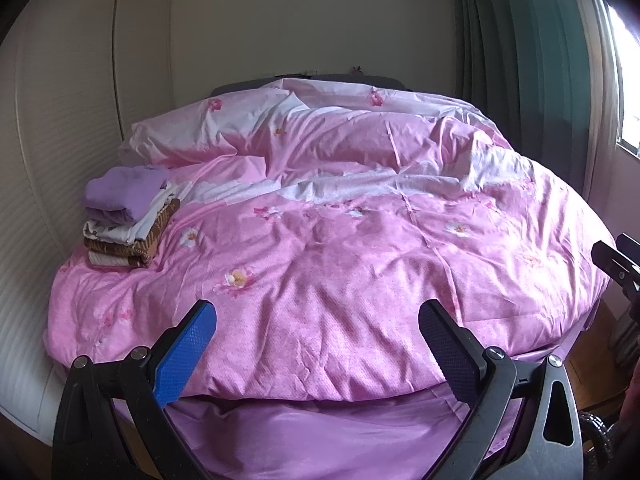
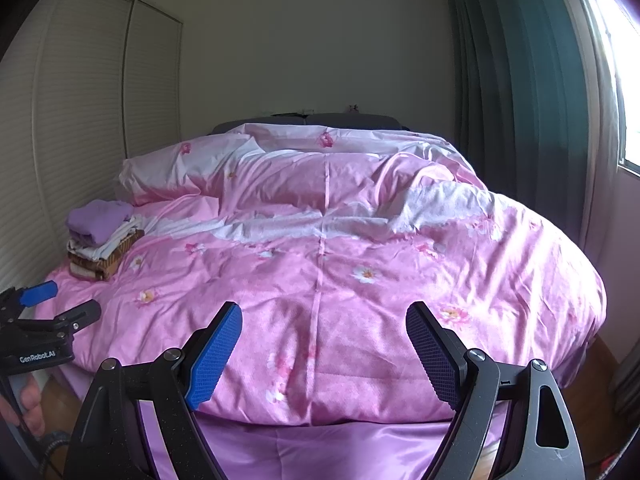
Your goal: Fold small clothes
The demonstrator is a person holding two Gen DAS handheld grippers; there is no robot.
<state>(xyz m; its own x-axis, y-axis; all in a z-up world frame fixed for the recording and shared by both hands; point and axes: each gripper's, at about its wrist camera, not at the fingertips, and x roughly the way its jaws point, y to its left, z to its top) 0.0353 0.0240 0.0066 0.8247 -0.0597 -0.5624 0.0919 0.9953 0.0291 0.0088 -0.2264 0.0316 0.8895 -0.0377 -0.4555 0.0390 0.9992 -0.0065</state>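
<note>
1. Four or so folded garments made up the only clothes in view: one stack at the far left edge of the pink duvet, beside the wardrobe doors.
2. No loose, unfolded garment showed on the bed in either view.
3. The left gripper stood spread wide, nothing between its pads, above the foot end of the duvet.
4. The right gripper was likewise wide apart and empty, over the same foot end, to the right of the left one.
5. Key relation: the stack lay ahead and to the left of both tools, well apart from each. The left gripper was the nearer; the right wrist view showed it between the right gripper and the stack.
6. The stack's long axis ran roughly along the bed's left edge, toward the pillow.
7. Judgement: folding looked largely done, or the next garment sat out of frame; cannot tell which.
</note>
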